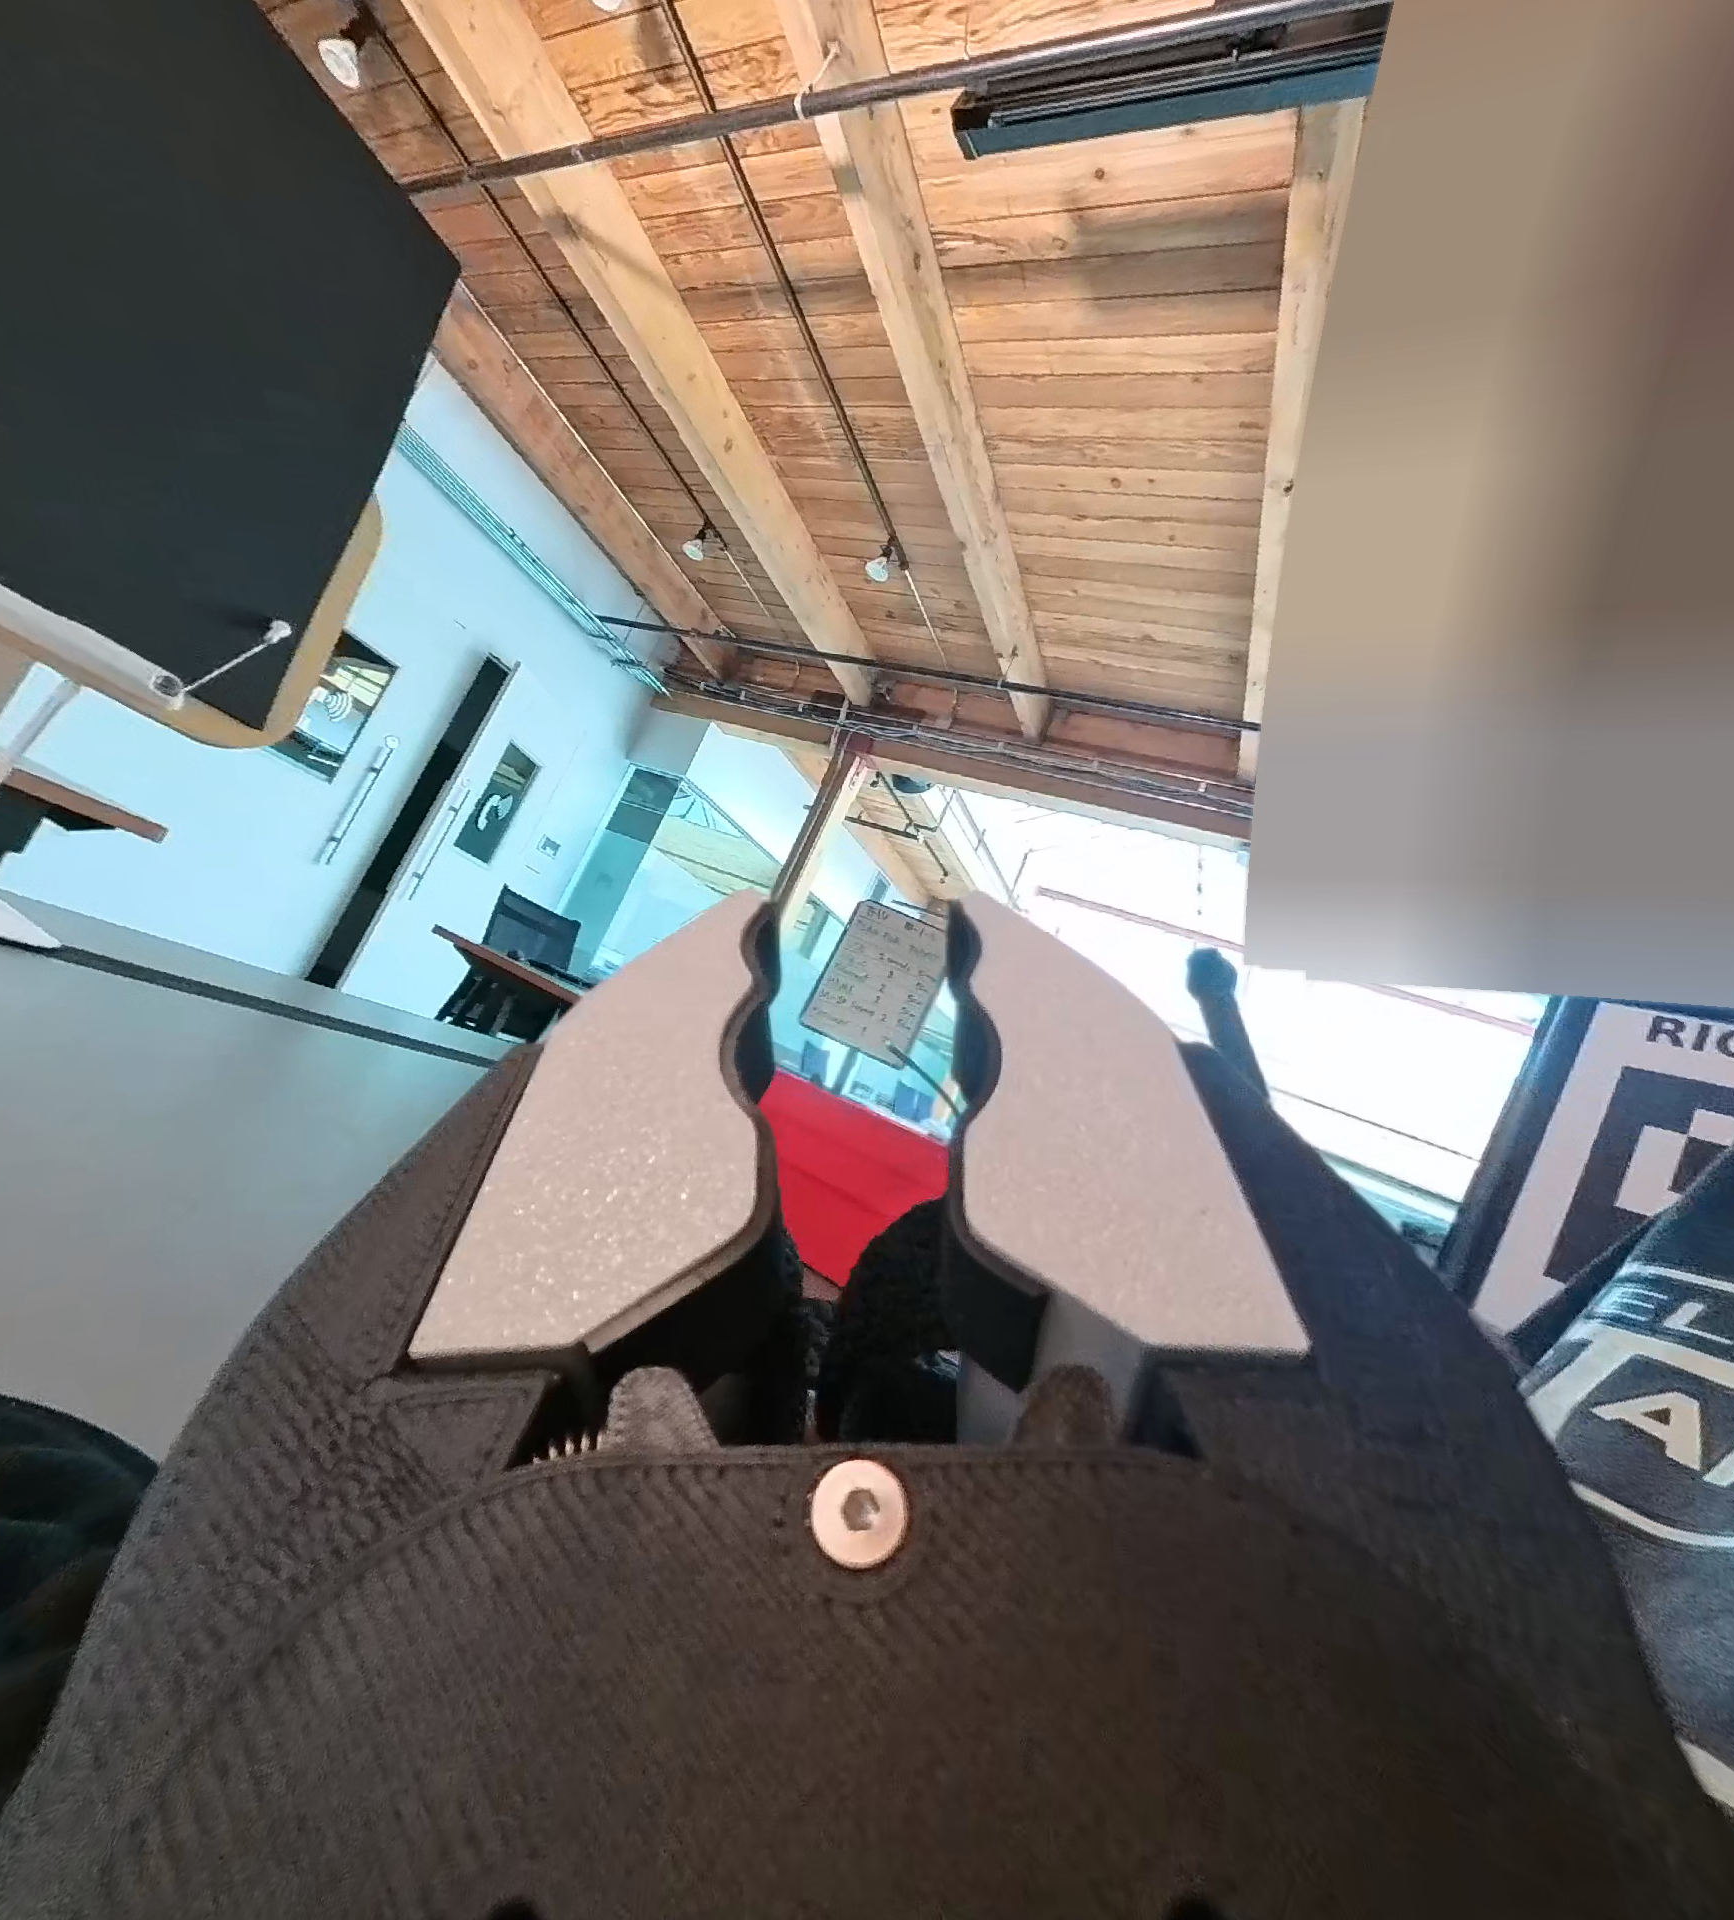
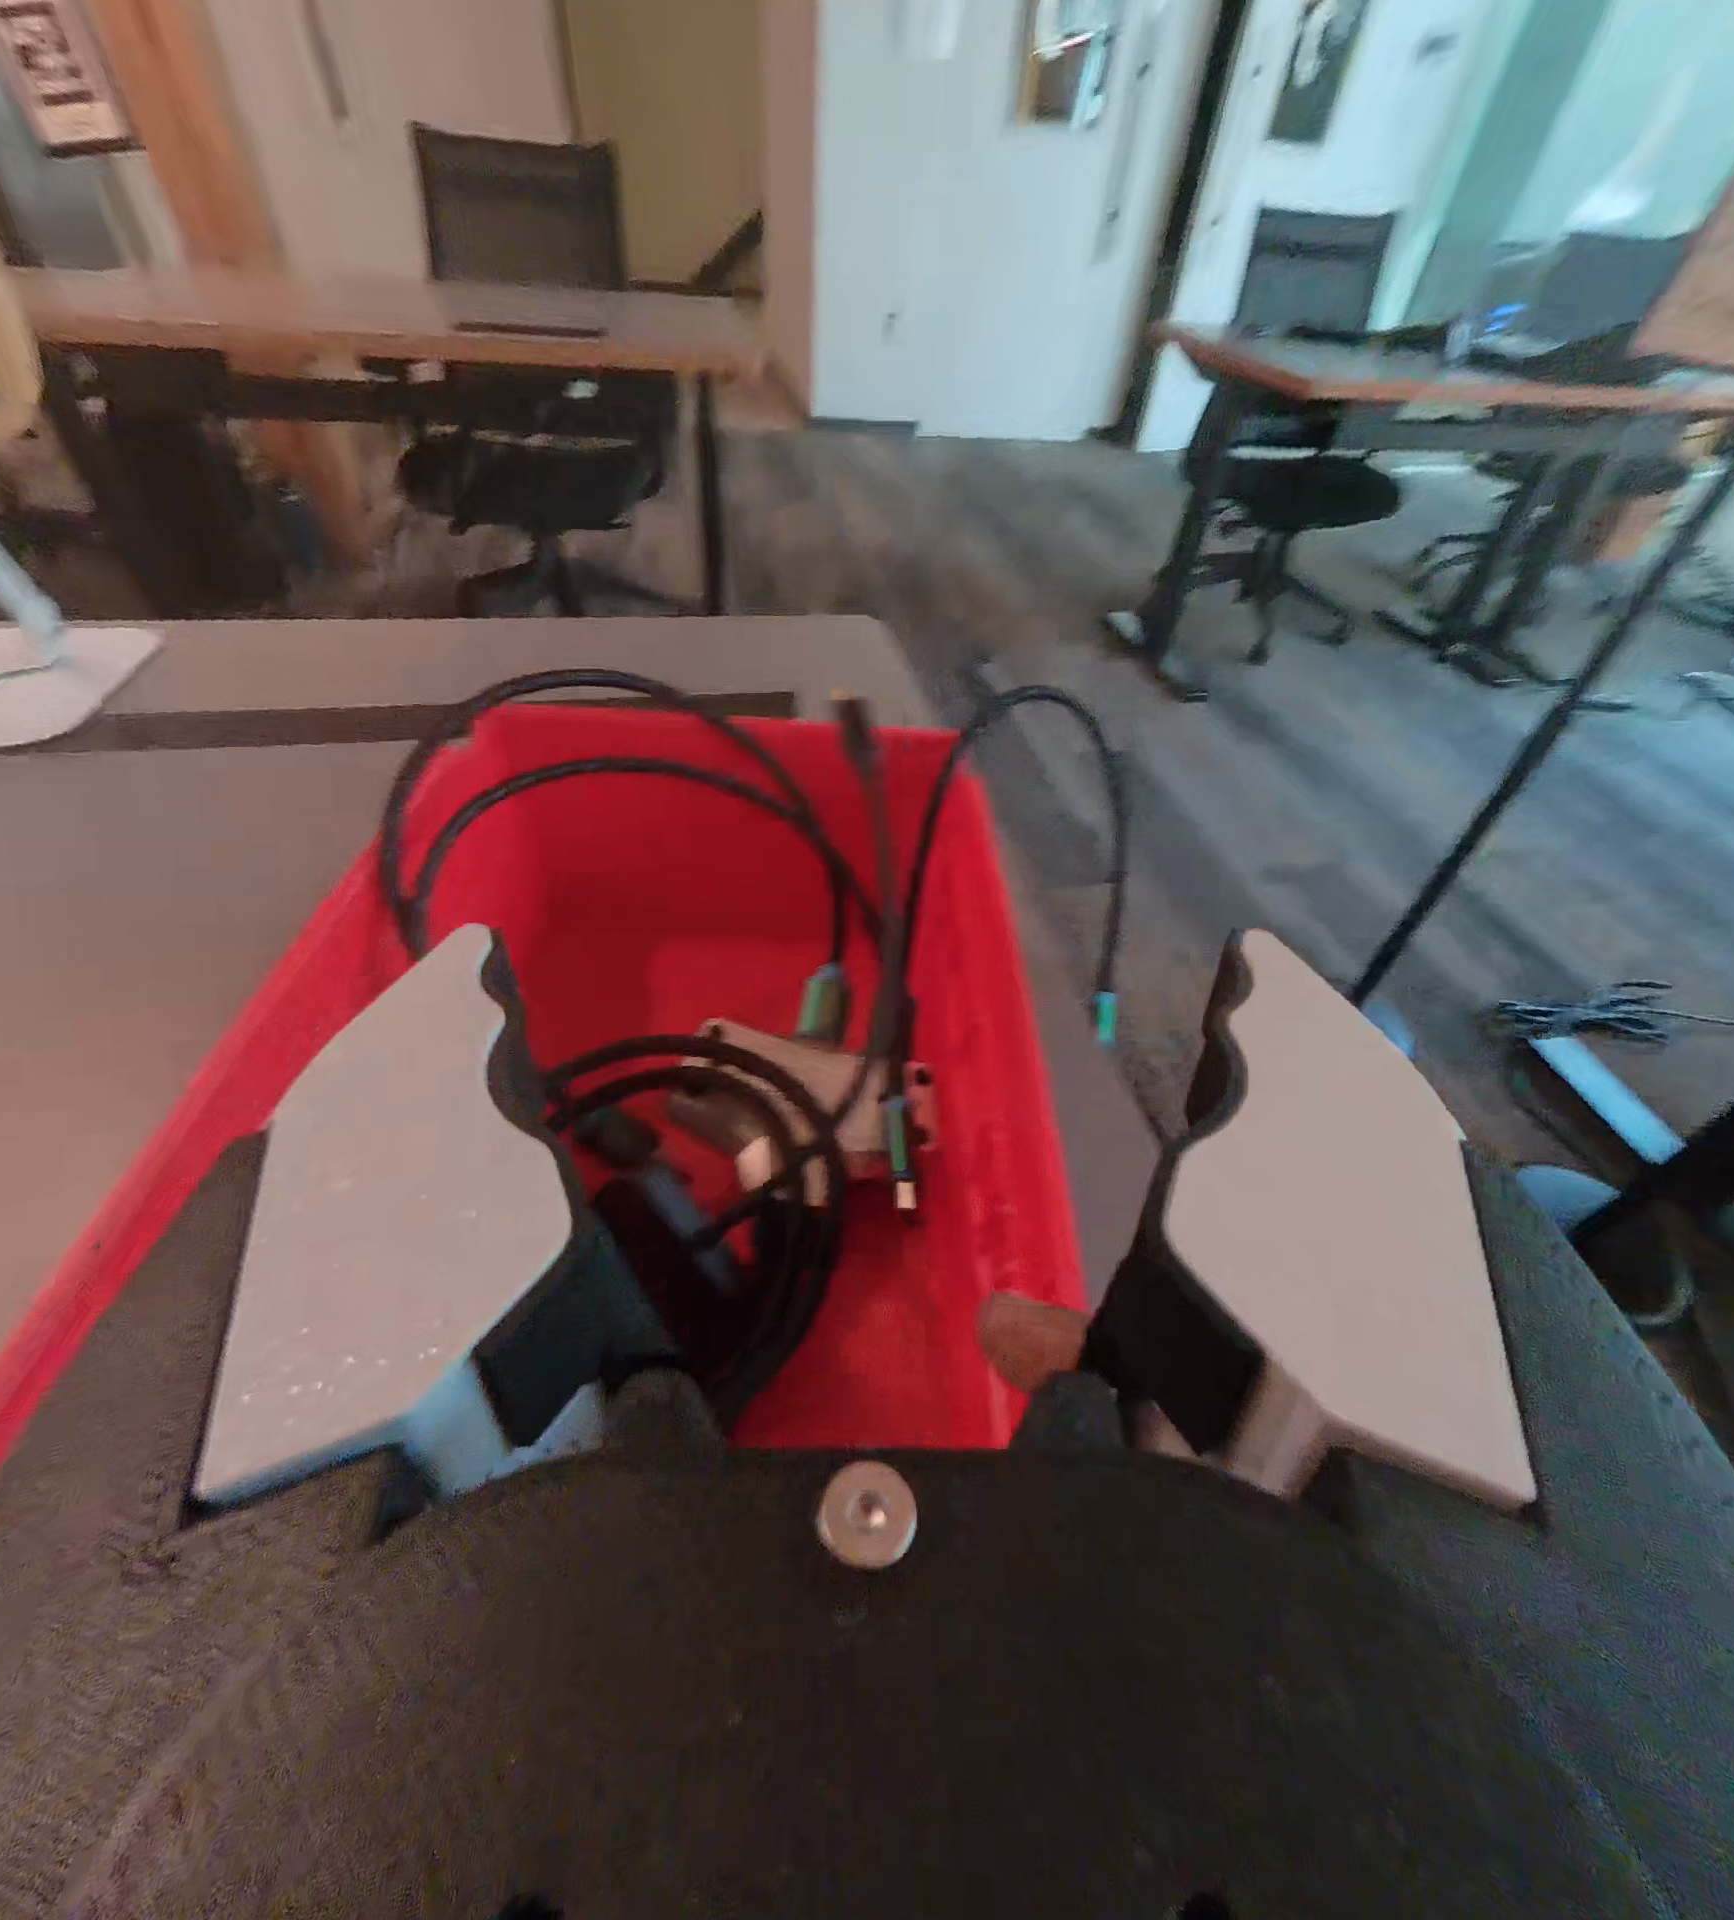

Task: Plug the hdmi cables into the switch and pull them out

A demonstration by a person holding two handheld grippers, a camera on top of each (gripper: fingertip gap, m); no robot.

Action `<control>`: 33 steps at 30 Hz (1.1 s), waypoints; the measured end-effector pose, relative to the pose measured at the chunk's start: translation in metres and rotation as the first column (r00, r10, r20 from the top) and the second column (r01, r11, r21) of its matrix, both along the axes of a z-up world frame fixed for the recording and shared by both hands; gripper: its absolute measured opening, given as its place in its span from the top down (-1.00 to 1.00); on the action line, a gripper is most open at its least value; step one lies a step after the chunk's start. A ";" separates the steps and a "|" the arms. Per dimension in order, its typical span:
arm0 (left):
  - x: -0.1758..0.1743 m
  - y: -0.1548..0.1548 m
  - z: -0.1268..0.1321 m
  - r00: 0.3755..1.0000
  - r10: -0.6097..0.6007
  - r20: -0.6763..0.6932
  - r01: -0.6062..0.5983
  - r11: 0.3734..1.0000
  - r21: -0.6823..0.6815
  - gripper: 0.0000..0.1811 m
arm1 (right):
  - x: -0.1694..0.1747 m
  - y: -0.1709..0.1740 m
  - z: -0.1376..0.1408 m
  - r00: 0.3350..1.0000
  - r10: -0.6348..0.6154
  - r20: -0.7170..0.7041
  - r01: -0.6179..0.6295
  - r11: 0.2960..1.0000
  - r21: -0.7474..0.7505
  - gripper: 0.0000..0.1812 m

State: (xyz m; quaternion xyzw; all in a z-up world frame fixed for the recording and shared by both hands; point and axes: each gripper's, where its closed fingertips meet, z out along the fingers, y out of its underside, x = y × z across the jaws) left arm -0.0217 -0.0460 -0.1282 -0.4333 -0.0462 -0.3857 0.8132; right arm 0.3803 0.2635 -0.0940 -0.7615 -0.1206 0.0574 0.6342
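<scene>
In the right wrist view a red bin (image 2: pixel 1008 935) stands on a grey table (image 2: pixel 115 935). Inside it lie several black HDMI cables (image 2: pixel 634 769) in loops around a small grey switch (image 2: pixel 811 1070). One cable hangs over the bin's right wall, its plug (image 2: pixel 1102 1013) outside. My right gripper (image 2: pixel 863 940) is wide open and empty, held above the bin's near end. My left gripper (image 1: pixel 858 920) tilts up toward the ceiling, its jaws a narrow gap apart with nothing between them. A bit of the red bin (image 1: pixel 842 1153) shows behind its fingers.
The table (image 1: pixel 115 1143) runs to the left. A white lamp base (image 2: pixel 11 686) sits at its far left. The bin is near the table's right edge, with floor beyond. Desks (image 2: pixel 375 322) and office chairs (image 2: pixel 520 457) stand behind. The other gripper's marker plate (image 1: pixel 1673 1143) and a sleeve (image 1: pixel 1725 1455) are close on the right.
</scene>
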 end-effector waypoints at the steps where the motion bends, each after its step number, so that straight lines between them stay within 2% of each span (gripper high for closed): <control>1: 0.000 0.001 -0.001 1.000 -0.002 0.002 0.002 1.000 -0.007 0.67 | 0.011 0.000 -0.002 0.999 -0.040 0.024 0.040 0.999 0.002 -0.39; 4: 0.000 0.004 -0.002 1.000 -0.005 0.001 0.005 1.000 -0.023 0.67 | 0.030 0.000 -0.015 0.989 -0.090 0.115 0.095 0.995 -0.038 -0.43; 7: 0.000 0.007 -0.003 1.000 0.013 0.001 -0.013 0.999 -0.039 0.67 | 0.026 -0.002 -0.041 0.987 -0.010 0.158 0.034 0.988 -0.151 -0.44; 11: -0.001 0.017 -0.007 1.000 0.010 0.012 -0.009 0.995 -0.099 0.67 | 0.030 -0.001 -0.080 0.982 0.029 0.186 0.032 0.947 -0.319 -0.38; 15: -0.002 0.019 -0.008 1.000 0.019 0.018 -0.017 0.994 -0.104 0.68 | 0.032 0.001 -0.104 0.977 0.050 0.206 0.030 0.929 -0.368 -0.31; 18: -0.003 0.016 -0.007 0.999 0.030 0.025 -0.027 0.996 -0.089 0.67 | 0.030 0.000 -0.116 0.981 0.078 0.178 -0.005 0.925 -0.379 -0.15; 21: -0.004 0.017 -0.008 0.999 0.039 0.022 -0.037 0.995 -0.096 0.67 | 0.029 0.004 -0.120 0.986 0.087 0.142 -0.034 0.939 -0.341 -0.10; 24: -0.004 0.021 -0.010 0.999 0.050 0.016 -0.047 0.991 -0.123 0.68 | 0.027 0.008 -0.112 0.992 0.090 0.084 -0.065 0.964 -0.257 0.02; 28: -0.009 0.025 -0.012 0.992 0.123 -0.009 -0.123 0.980 -0.159 0.68 | 0.023 0.012 -0.096 0.991 0.126 -0.040 -0.128 0.989 -0.070 0.38; 30: -0.011 0.027 -0.013 0.989 0.147 -0.012 -0.147 0.973 -0.177 0.68 | 0.015 0.013 -0.091 0.970 0.197 -0.139 -0.192 0.980 0.046 0.40; 33: -0.016 0.026 -0.013 0.981 0.196 -0.014 -0.195 0.965 -0.173 0.71 | 0.015 0.016 -0.089 0.944 0.178 -0.276 -0.163 0.984 0.076 0.43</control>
